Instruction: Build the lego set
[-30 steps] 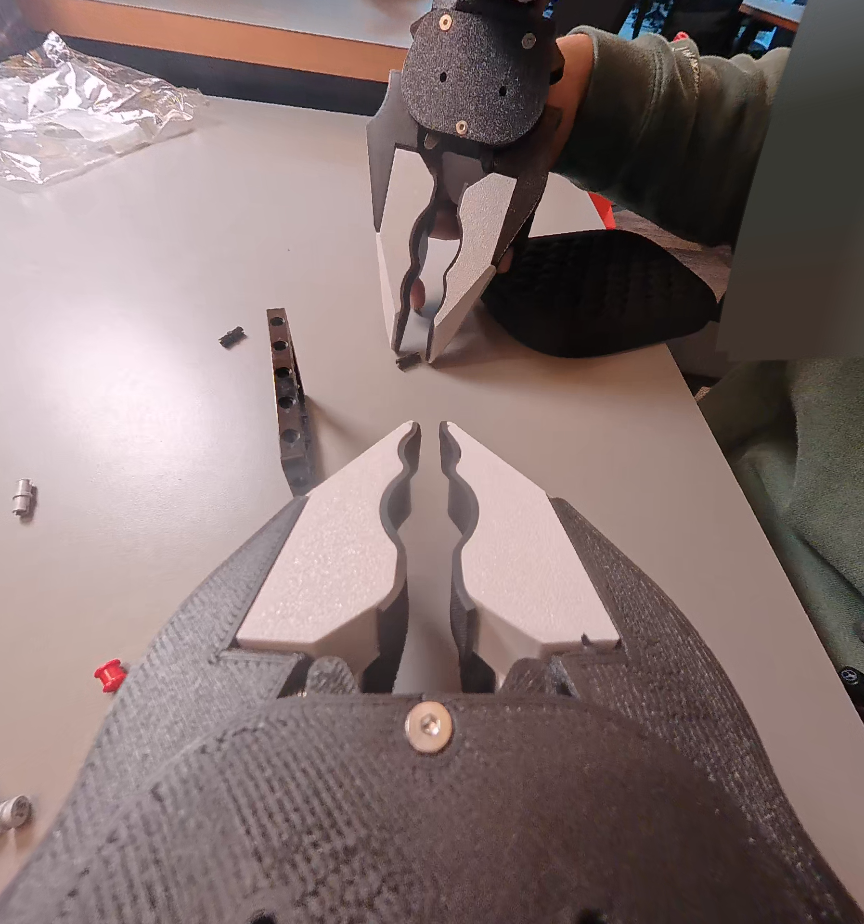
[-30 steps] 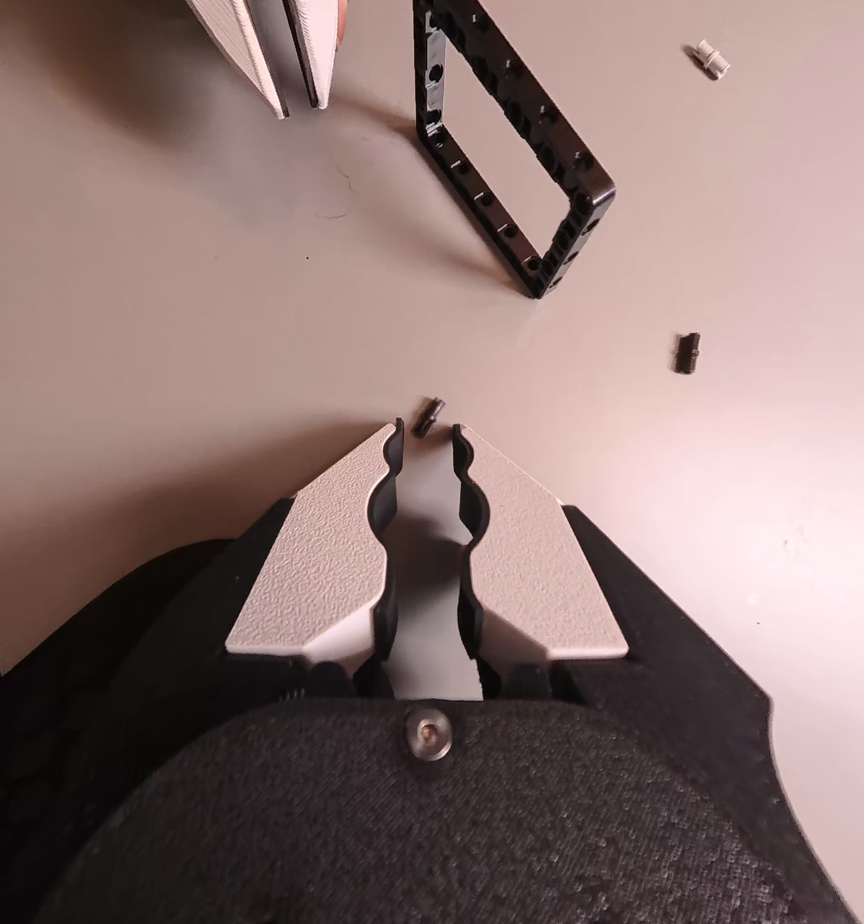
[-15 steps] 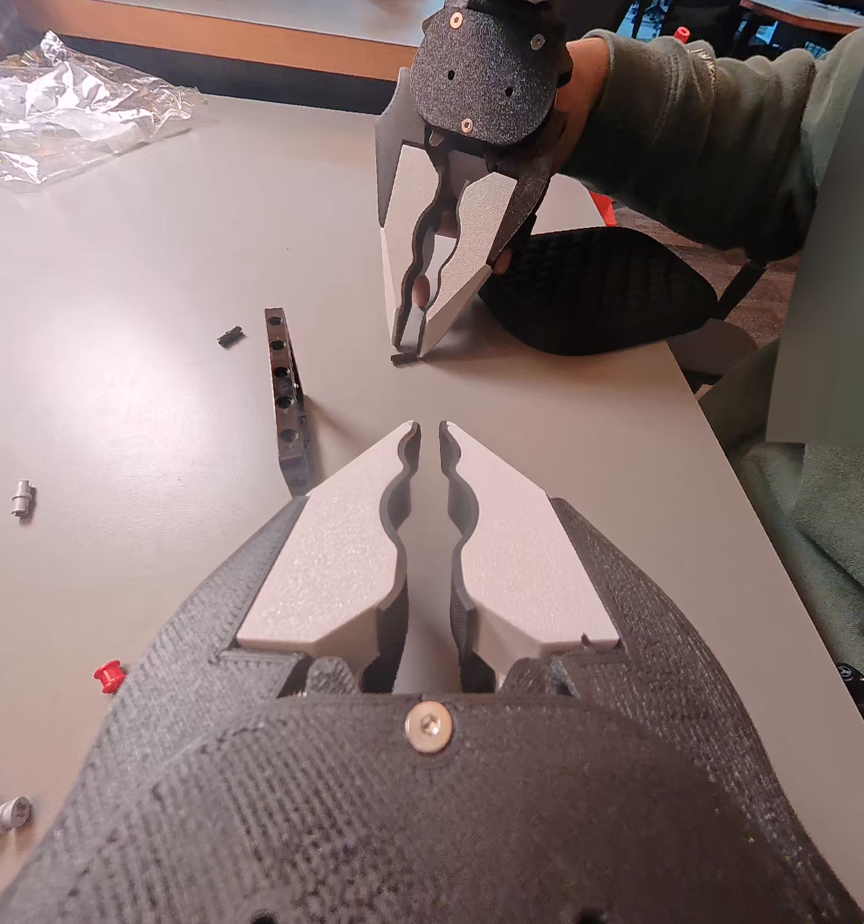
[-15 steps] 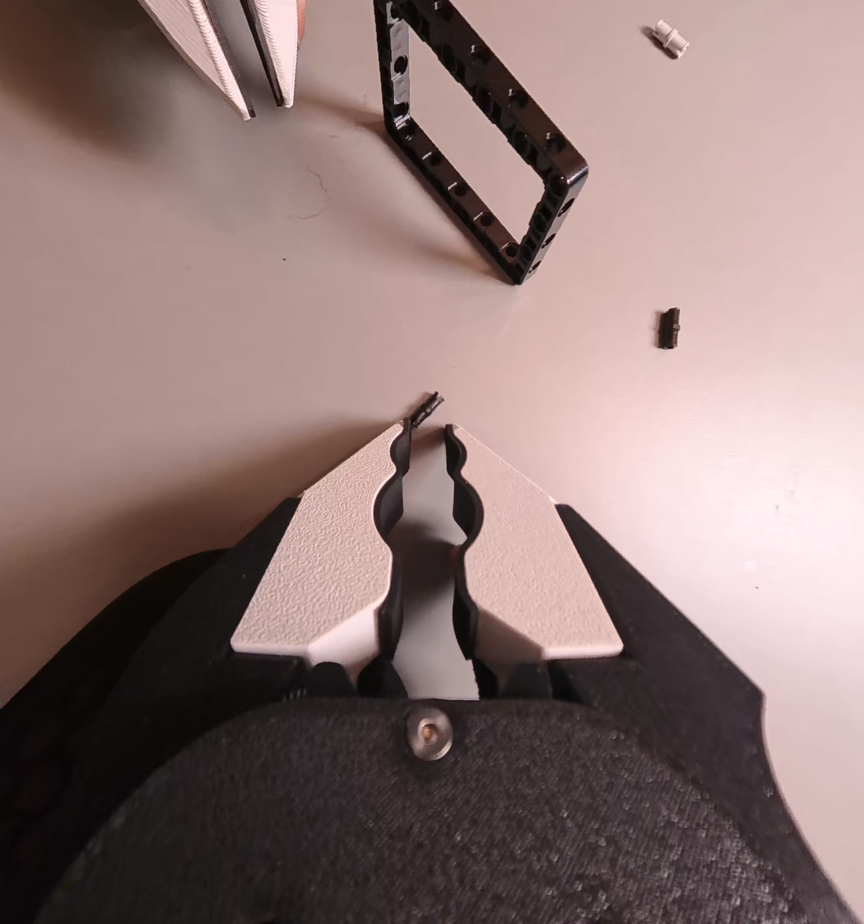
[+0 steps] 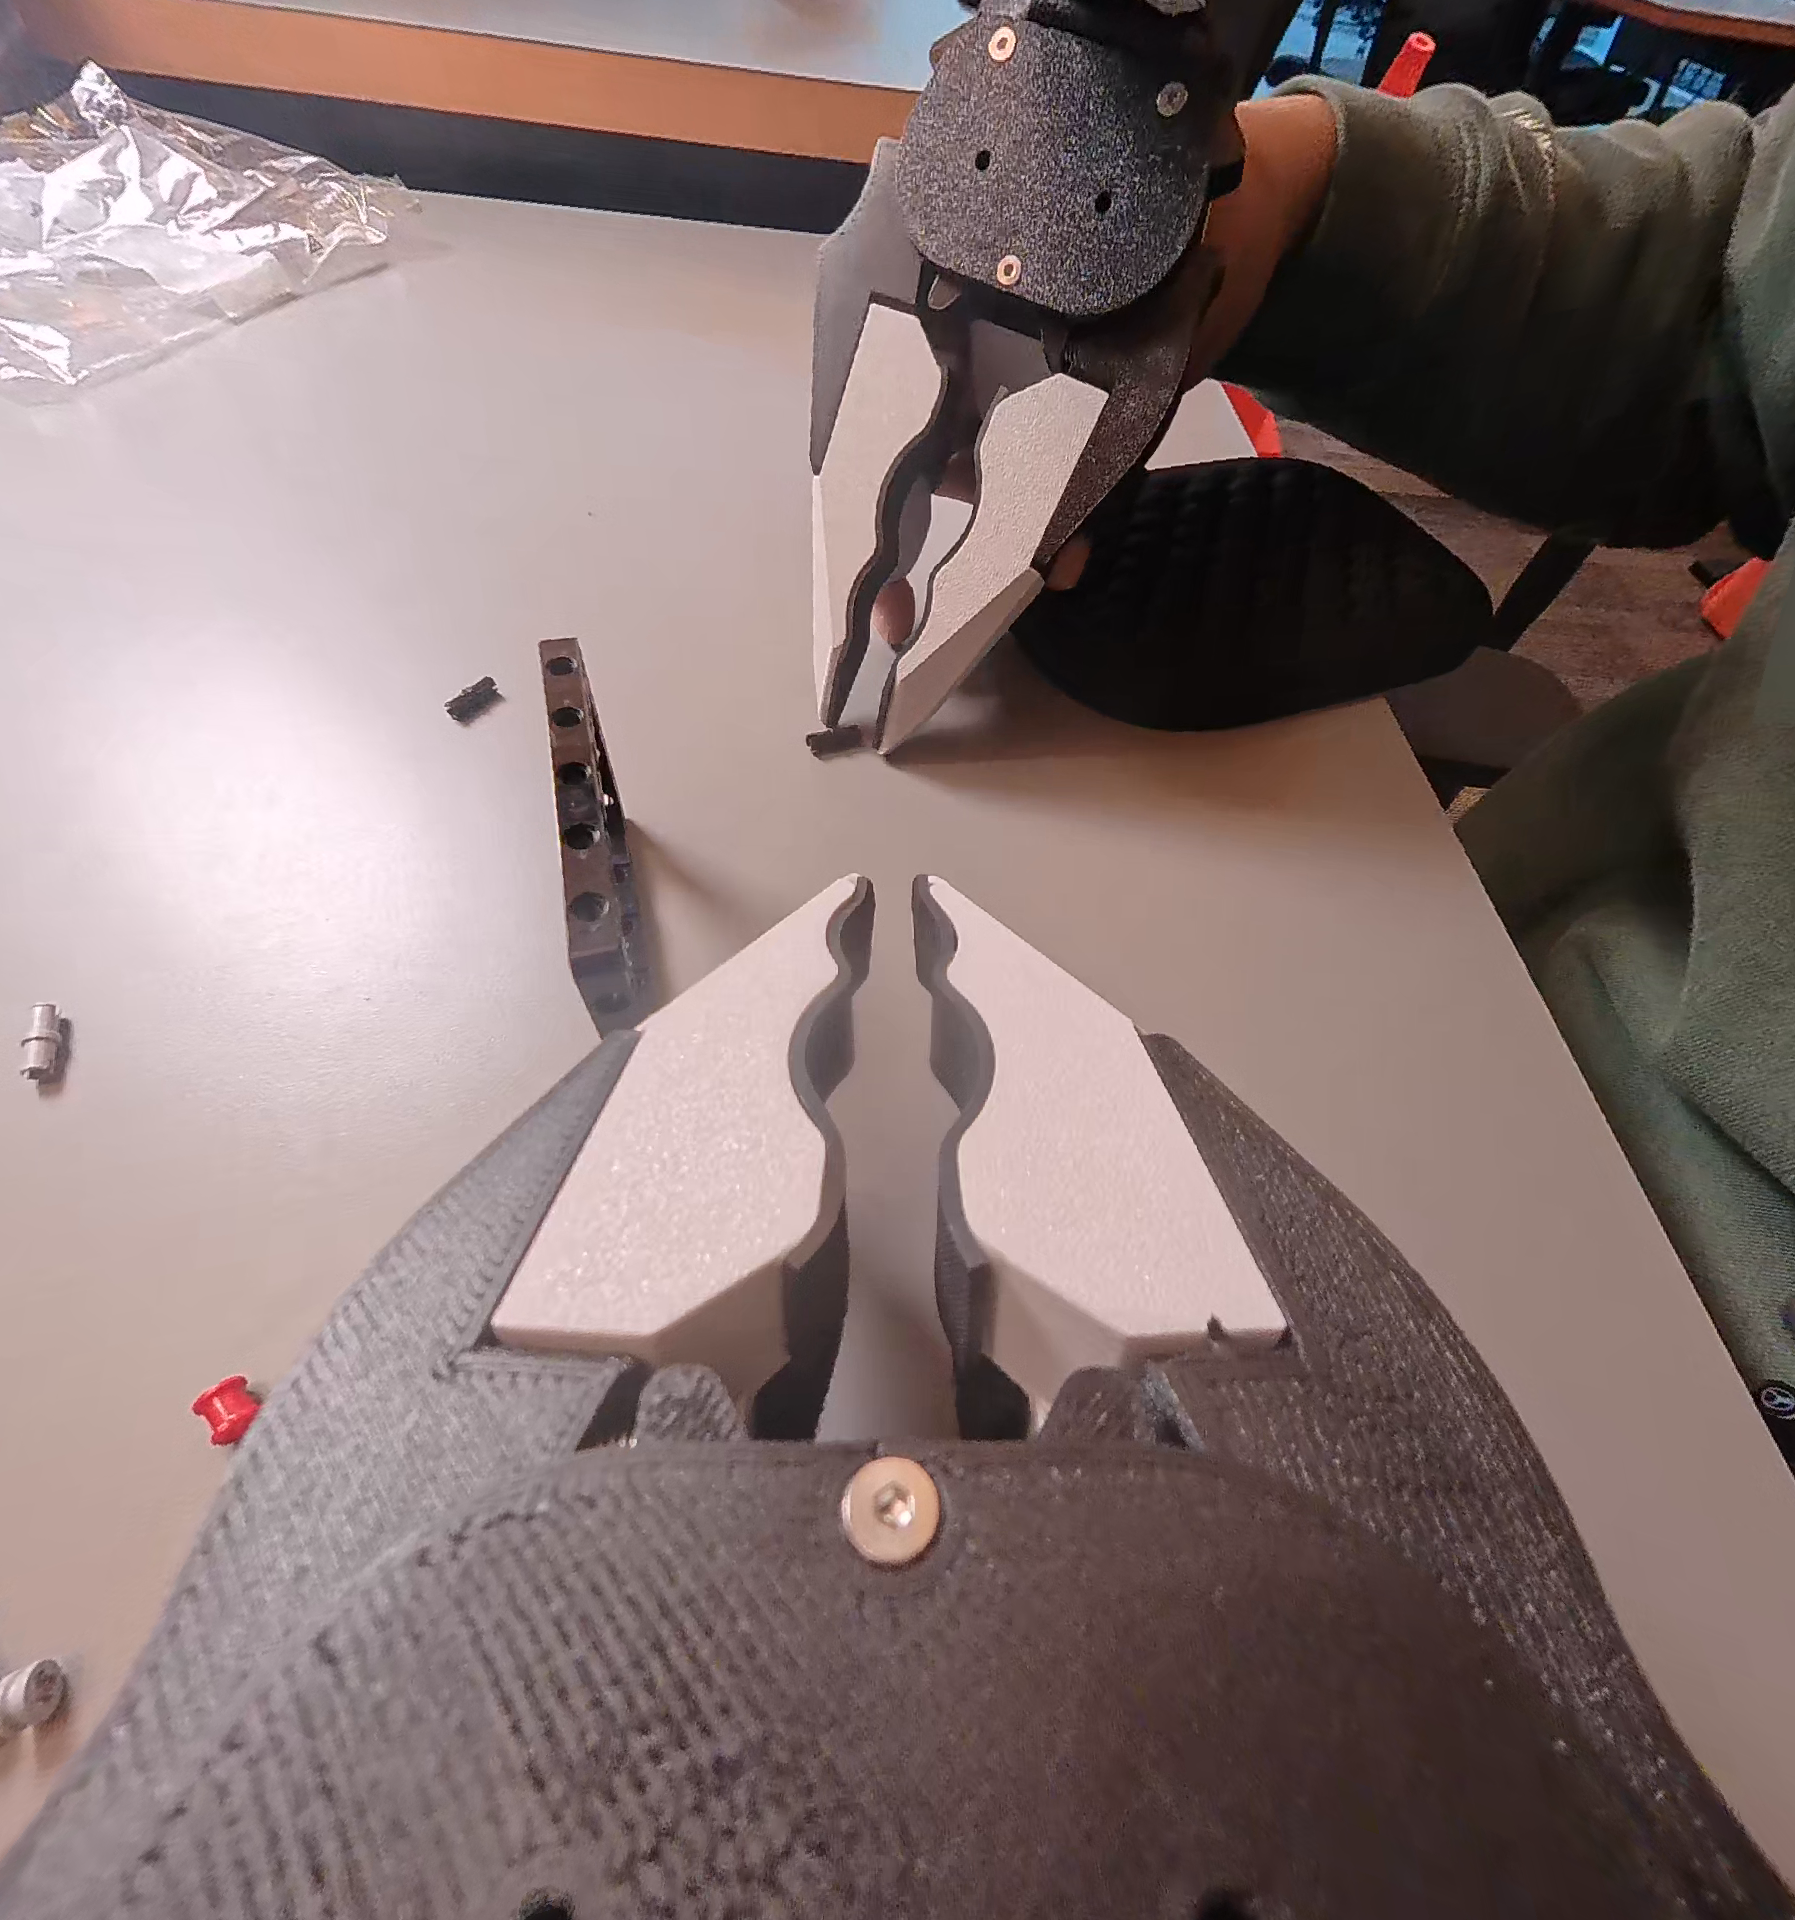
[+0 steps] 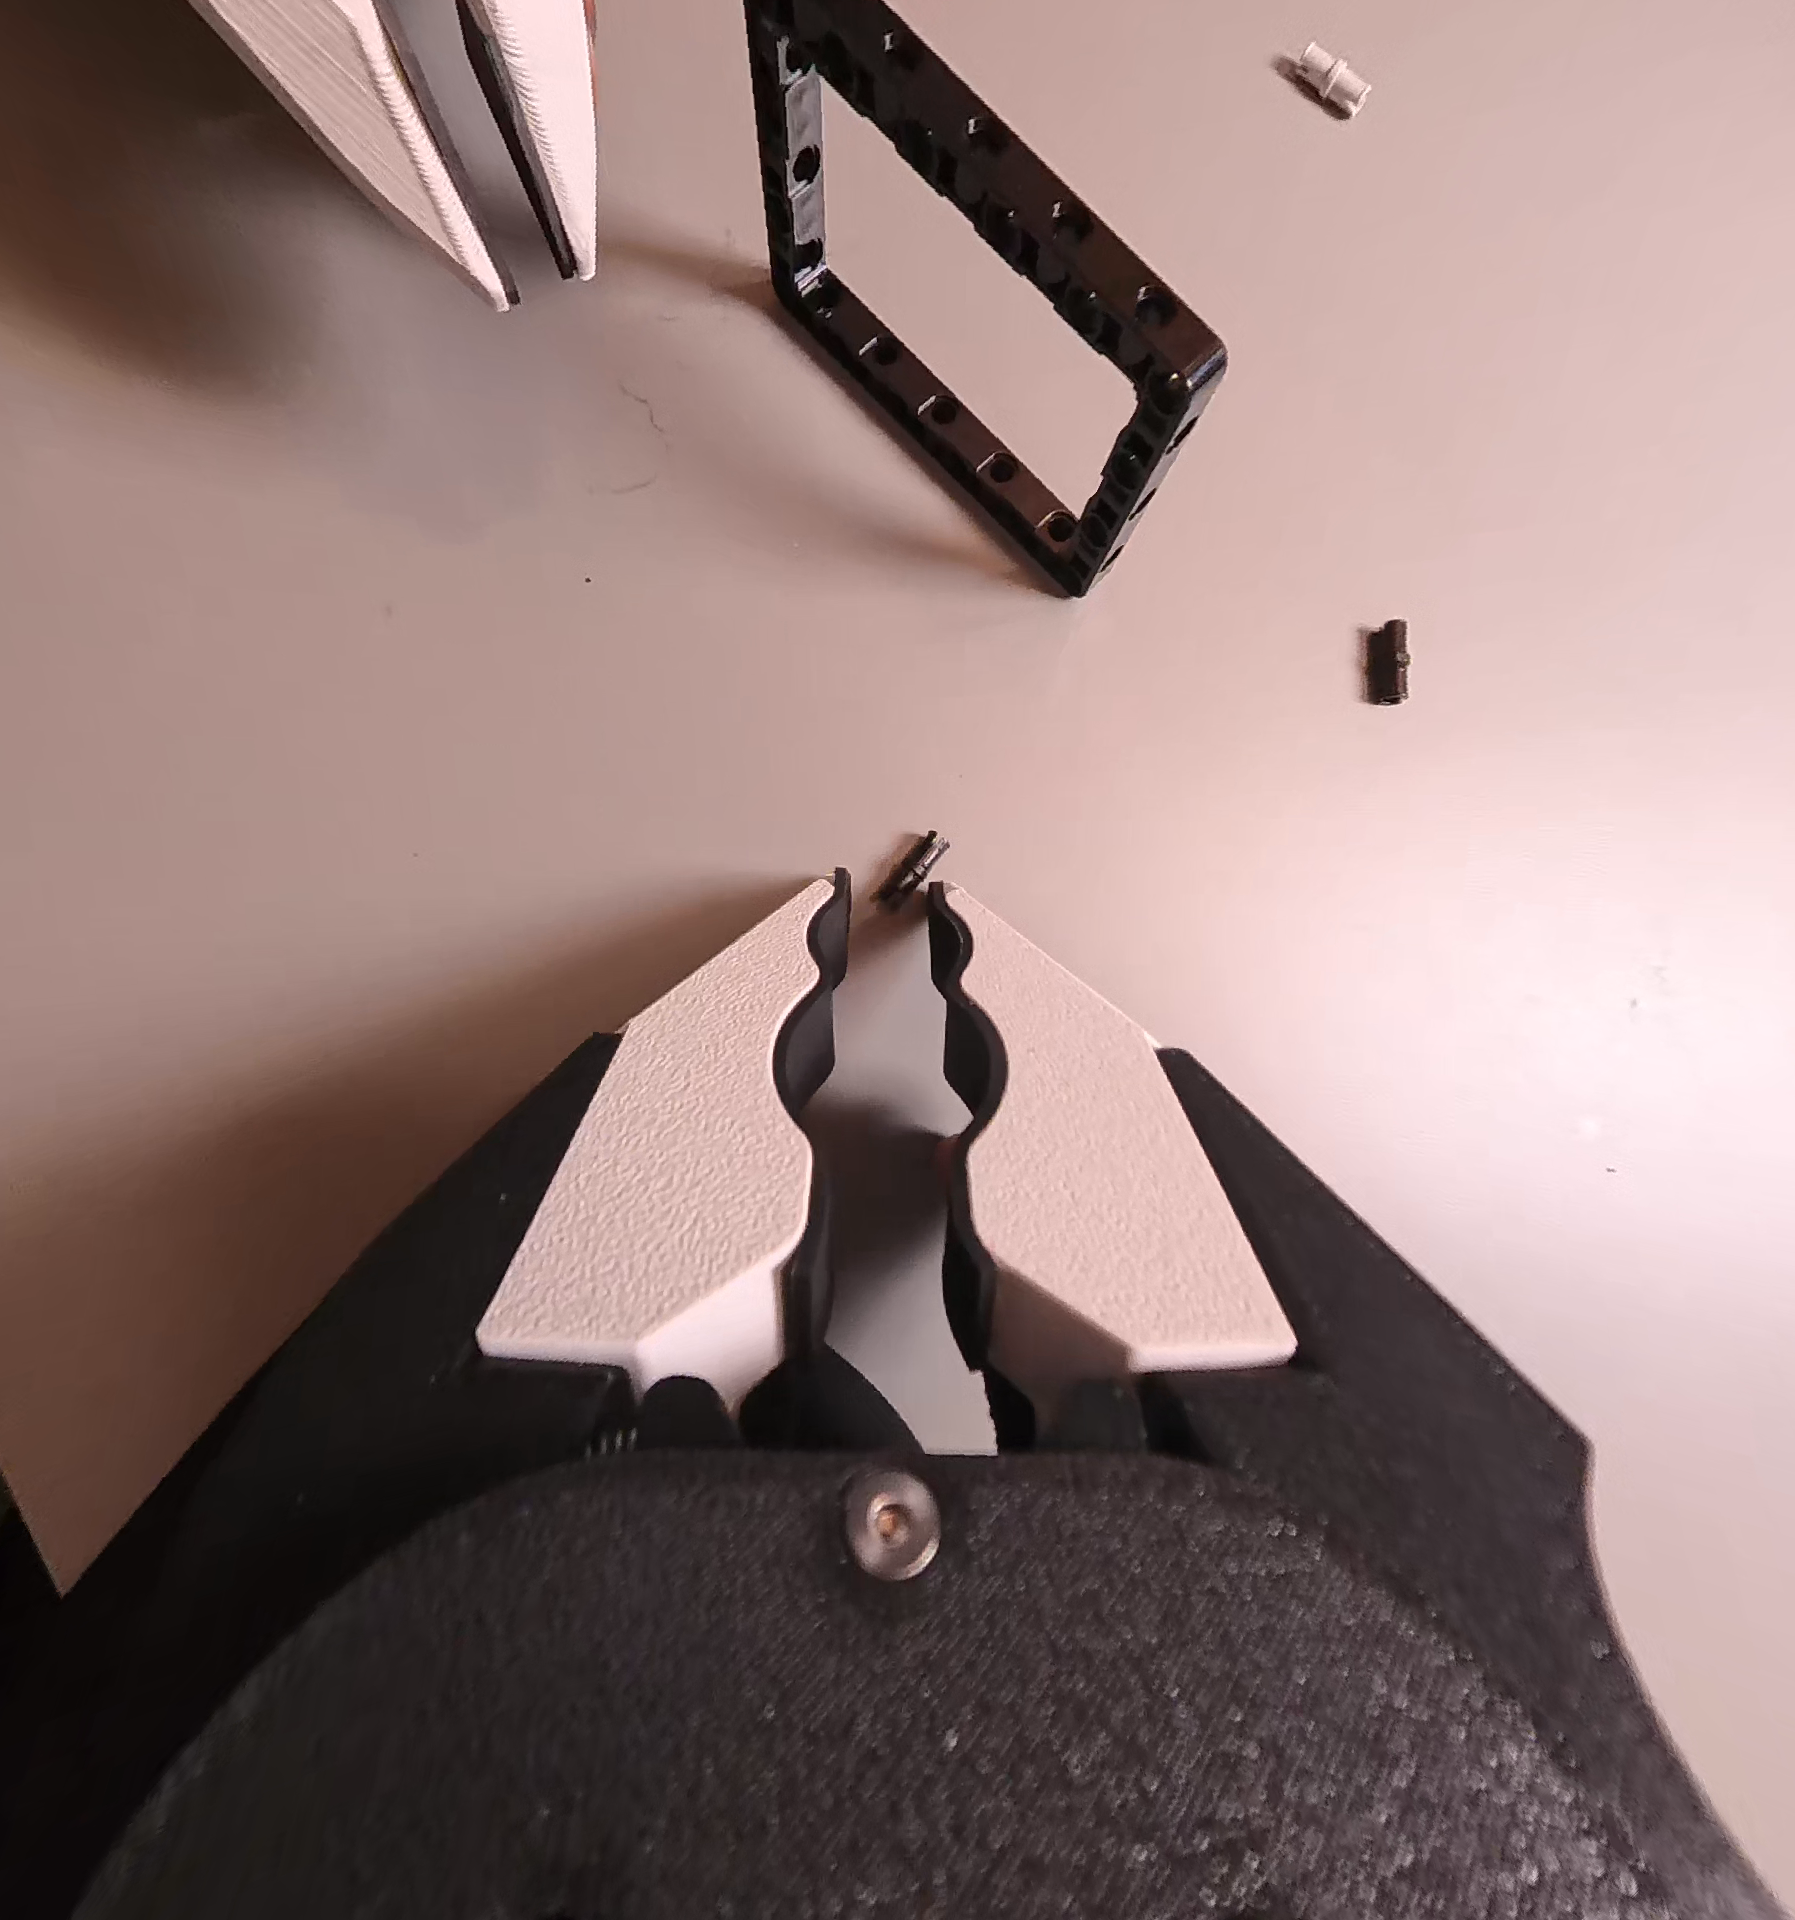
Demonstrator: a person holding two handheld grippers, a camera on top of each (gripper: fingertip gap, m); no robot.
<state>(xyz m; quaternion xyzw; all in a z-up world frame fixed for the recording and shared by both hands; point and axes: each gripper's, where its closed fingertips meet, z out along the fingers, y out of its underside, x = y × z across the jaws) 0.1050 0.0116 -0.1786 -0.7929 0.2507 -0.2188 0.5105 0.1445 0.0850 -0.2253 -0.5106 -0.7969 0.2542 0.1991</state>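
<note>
Tongs on the right (image 6: 885, 894) are parted by a narrow gap, tips down at the desk (image 6: 353, 675) near its edge on the person's side, w/ a small black pin (image 6: 914, 871) lying just ahead of and partly between the tips; whether it's touched can't be told. In the left wrist view the same pin (image 5: 833, 740) pokes out beside the right tongs' tips (image 5: 865, 732), lying flat on the desk. Left tongs (image 5: 893, 888) also stand slightly apart, holding nothing, hovering over bare desk. Black lego frame (image 6: 986, 301), a rectangular open beam w/ rows of round holes along its sides, stands on edge, just beside the left tongs and well apart from the pin. Second black pin (image 6: 1386, 662) lies past the frame's corner; a pale grey connector (image 6: 1327, 81) sits farther out. Red bush (image 5: 222, 1405) and another grey bit (image 5: 28, 1694) lie by the left tongs' body. Crumpled clear bag (image 5: 114, 260) rests toward the far left corner of the desk.
</note>
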